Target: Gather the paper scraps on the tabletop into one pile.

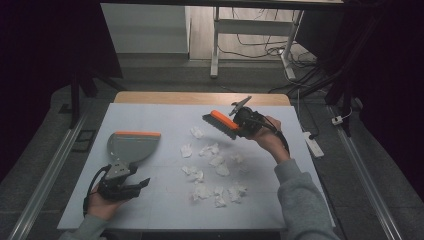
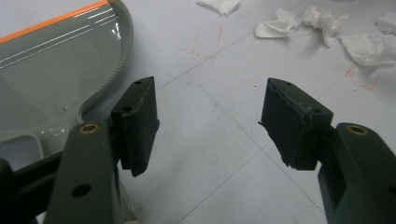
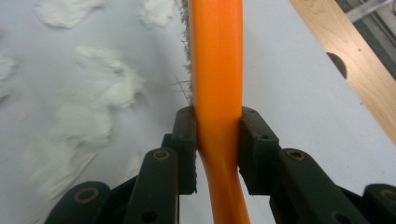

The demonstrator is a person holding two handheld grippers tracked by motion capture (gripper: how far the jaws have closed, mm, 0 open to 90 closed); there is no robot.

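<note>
**Brush lifted over the scraps**

The right tool (image 1: pixel 239 122) pinches the orange brush (image 1: pixel 220 123) by its handle, holding it above the desk (image 1: pixel 150 210) at the far edge of the paper scraps (image 1: pixel 215 170). The left tool (image 2: pixel 210 121) rests spread with nothing between its jaws, just beside the grey dustpan (image 1: pixel 131 146), which lies flat on the desk's left side.

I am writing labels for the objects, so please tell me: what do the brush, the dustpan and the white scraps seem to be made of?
Brush: smooth orange back, probably plastic with a slight sheen; dark bristles, likely synthetic.
Dustpan: grey, glossy, with light streaks, so probably moulded plastic; its orange lip may be rubber or plastic.
White scraps: crumpled, matte, with torn edges; apparently tissue paper.
</note>
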